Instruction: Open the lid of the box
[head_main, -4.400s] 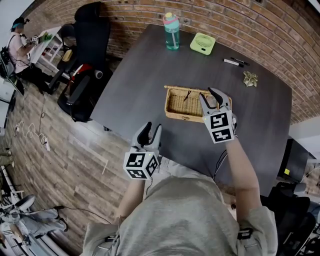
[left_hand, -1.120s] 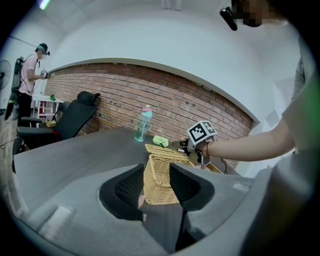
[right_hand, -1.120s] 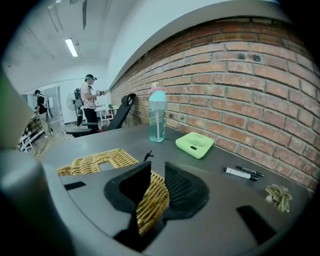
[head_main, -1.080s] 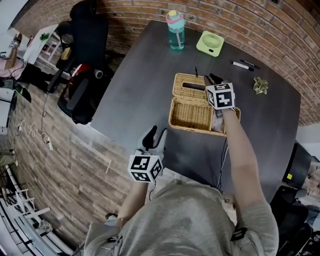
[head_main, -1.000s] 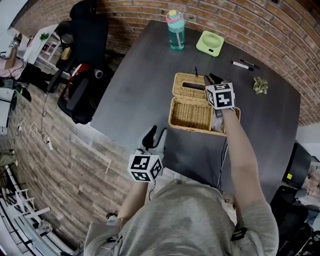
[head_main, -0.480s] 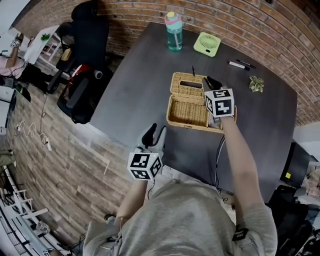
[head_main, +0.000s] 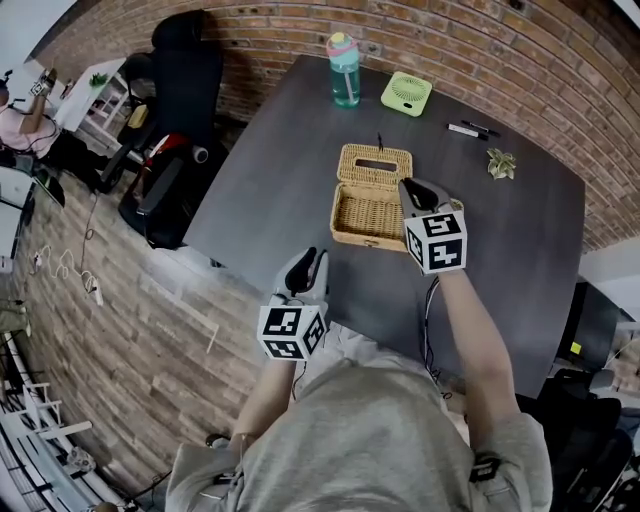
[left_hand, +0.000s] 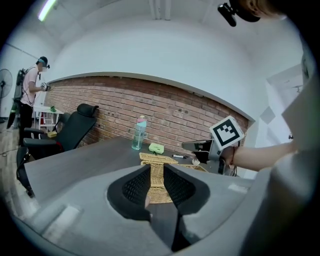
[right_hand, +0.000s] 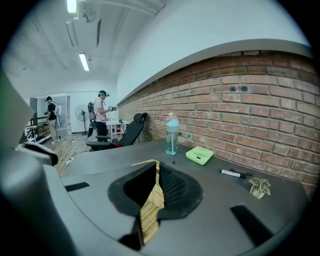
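Note:
A wicker box (head_main: 362, 238) stands mid-table, its lid (head_main: 376, 163) swung open and lying back behind it. My right gripper (head_main: 412, 188) hovers over the box's near right corner. Its jaws have just been closing to a thin slit. Nothing is gripped, and only a strip of the box (right_hand: 150, 205) shows through the slit. My left gripper (head_main: 308, 262) hangs at the table's near edge, well short of the box. Its jaws have also just been closing but remain open and empty, with the box (left_hand: 156, 185) visible beyond the gap. The right gripper (left_hand: 194, 145) also shows in the left gripper view.
On the dark table (head_main: 280, 150), a teal bottle (head_main: 343, 68), a green fan (head_main: 406, 92), two pens (head_main: 468, 128) and a small folded ornament (head_main: 500, 162) sit along the far side. A black office chair (head_main: 185, 70) stands at the table's left.
The right gripper has drawn back from the lid toward the person and risen. The lid stays open. The left gripper's jaws have narrowed.

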